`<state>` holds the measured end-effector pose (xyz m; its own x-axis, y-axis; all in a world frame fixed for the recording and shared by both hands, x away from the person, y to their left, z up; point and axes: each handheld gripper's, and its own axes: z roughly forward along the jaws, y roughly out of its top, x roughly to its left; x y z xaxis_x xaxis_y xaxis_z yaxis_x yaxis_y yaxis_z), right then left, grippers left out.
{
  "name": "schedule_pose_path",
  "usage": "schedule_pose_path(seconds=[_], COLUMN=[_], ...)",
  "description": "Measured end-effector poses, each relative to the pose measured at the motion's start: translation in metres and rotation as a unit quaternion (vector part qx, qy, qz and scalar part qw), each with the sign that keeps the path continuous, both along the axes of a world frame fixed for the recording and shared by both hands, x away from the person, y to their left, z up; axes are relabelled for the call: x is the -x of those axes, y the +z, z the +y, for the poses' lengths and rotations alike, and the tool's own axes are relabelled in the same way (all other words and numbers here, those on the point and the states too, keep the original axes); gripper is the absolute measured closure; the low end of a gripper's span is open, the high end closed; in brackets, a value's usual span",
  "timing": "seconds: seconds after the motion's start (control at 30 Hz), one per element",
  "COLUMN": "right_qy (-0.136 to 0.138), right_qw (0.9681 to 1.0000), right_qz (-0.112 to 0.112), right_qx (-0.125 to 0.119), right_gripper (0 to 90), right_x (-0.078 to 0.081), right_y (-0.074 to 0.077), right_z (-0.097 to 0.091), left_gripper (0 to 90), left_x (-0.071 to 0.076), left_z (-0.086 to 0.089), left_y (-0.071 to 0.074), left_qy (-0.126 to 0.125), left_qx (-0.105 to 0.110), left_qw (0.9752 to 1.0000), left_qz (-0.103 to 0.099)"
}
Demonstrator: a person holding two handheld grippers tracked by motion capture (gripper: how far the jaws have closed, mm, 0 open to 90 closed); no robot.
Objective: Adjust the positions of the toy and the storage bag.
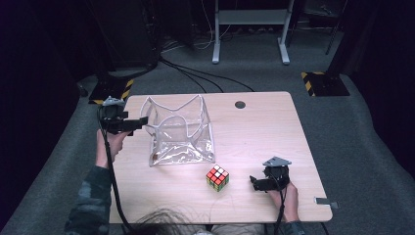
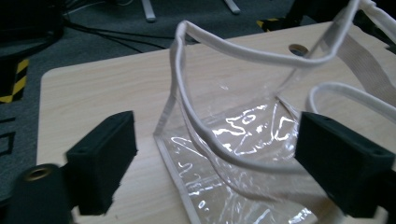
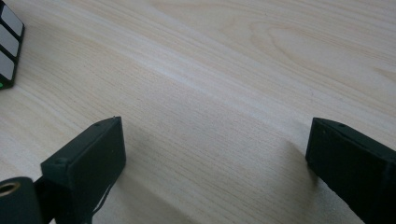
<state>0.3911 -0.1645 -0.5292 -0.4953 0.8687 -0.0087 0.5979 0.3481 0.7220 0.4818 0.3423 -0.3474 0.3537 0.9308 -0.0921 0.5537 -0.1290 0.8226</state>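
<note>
A clear plastic bag point(image 1: 178, 132) with white piping and handles stands open at the table's left middle. My left gripper point(image 1: 141, 122) hovers at the bag's left side, raised off the table and pointing toward it. In the left gripper view the bag point(image 2: 233, 130) sits just ahead, its near corner between the widely spread jaws of the left gripper point(image 2: 217, 137), with no pad touching it. A scrambled colour cube point(image 1: 218, 177) rests in front of the bag. My right gripper point(image 1: 254, 182) lies low on the table right of the cube, open point(image 3: 215, 140) over bare wood, with the cube point(image 3: 7, 46) at the far left edge.
The light wooden table point(image 1: 264, 132) has a round cable hole point(image 1: 240, 105) near its back edge and a small grey tab point(image 1: 325, 200) at the front right corner. Cables and a white frame point(image 1: 249, 29) stand on the carpet behind.
</note>
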Motion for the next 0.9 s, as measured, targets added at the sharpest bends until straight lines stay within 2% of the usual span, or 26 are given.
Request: schedule_pose_path(seconds=[0.1, 0.23, 0.3, 0.47, 0.57, 0.67, 0.9], right_qy=[0.000, 0.000, 0.000, -0.001, -0.001, -0.001, -0.001], right_qw=[1.0000, 1.0000, 1.0000, 1.0000, 1.0000, 1.0000, 1.0000], right_qz=[0.000, 0.000, 0.000, 0.001, 0.001, 0.001, 0.000], right_qx=[0.000, 0.000, 0.000, -0.001, -0.001, -0.001, -0.001], right_gripper=[4.2, 4.3, 4.3, 4.4, 4.4, 4.4, 4.6], right_x=[0.000, 0.000, 0.000, 0.000, 0.000, 0.000, 0.001], right_y=[0.000, 0.000, 0.000, 0.000, 0.000, 0.000, 0.000], right_z=[0.000, 0.000, 0.000, 0.000, 0.000, 0.000, 0.000], left_gripper=[16.9, 24.9, 34.7, 64.8, 74.7, 78.6, 79.7], left_x=[-0.010, -0.020, -0.024, -0.029, -0.030, -0.030, -0.032], left_z=[0.000, 0.001, 0.000, -0.007, -0.011, -0.013, -0.024], left_y=[-0.002, -0.009, -0.012, -0.019, -0.020, -0.019, -0.018], left_qy=[0.004, 0.006, 0.007, -0.002, 0.000, 0.002, 0.003], left_qx=[0.001, 0.010, 0.013, 0.003, -0.002, -0.003, 0.017], left_qw=[0.9999, 0.9992, 0.9987, 0.9972, 0.9969, 0.9969, 0.9969], left_qz=[0.013, 0.039, 0.049, 0.075, 0.078, 0.078, 0.076])
